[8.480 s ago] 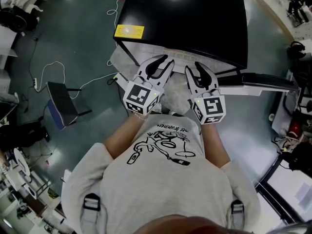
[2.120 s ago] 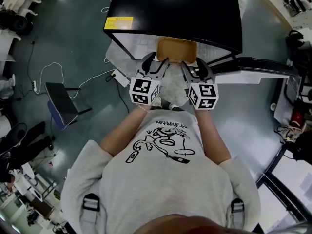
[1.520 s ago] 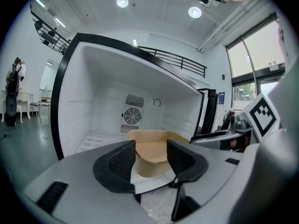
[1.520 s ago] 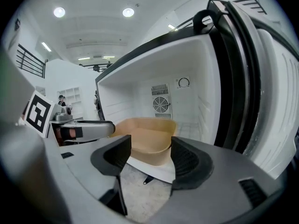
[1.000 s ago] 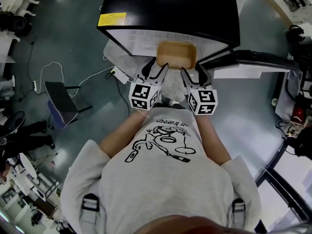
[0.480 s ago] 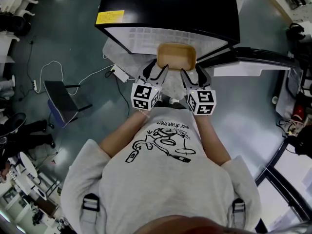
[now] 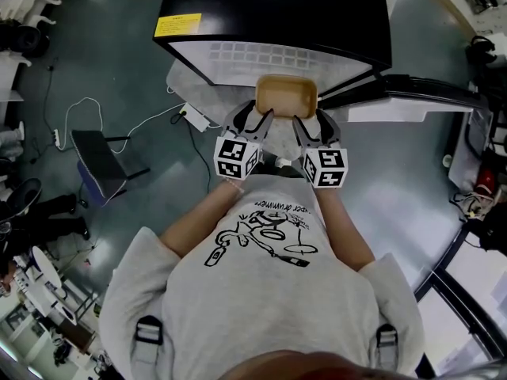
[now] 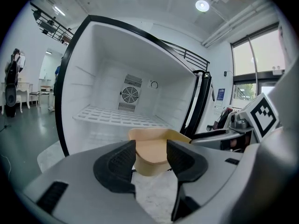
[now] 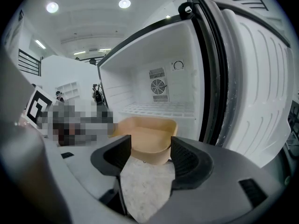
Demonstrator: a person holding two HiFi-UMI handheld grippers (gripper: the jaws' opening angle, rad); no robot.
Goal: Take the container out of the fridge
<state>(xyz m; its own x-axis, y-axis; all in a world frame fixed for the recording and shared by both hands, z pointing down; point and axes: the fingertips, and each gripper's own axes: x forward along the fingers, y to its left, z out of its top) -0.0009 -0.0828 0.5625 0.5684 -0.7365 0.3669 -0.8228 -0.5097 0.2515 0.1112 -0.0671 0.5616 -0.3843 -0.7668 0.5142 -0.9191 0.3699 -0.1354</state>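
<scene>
Now I hold the tan container (image 7: 287, 95) just outside the open fridge (image 7: 277, 14), with the left gripper (image 7: 253, 117) and right gripper (image 7: 312, 122) each clamped on a near corner. Next I should draw it back, keeping it level.

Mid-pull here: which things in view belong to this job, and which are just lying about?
Part of the job:
- container, held outside the fridge
- fridge, door open
- left gripper and right gripper, jaws on the container's near corners

Just lying about:
- chair
- power strip on the floor
- floor mat
</scene>
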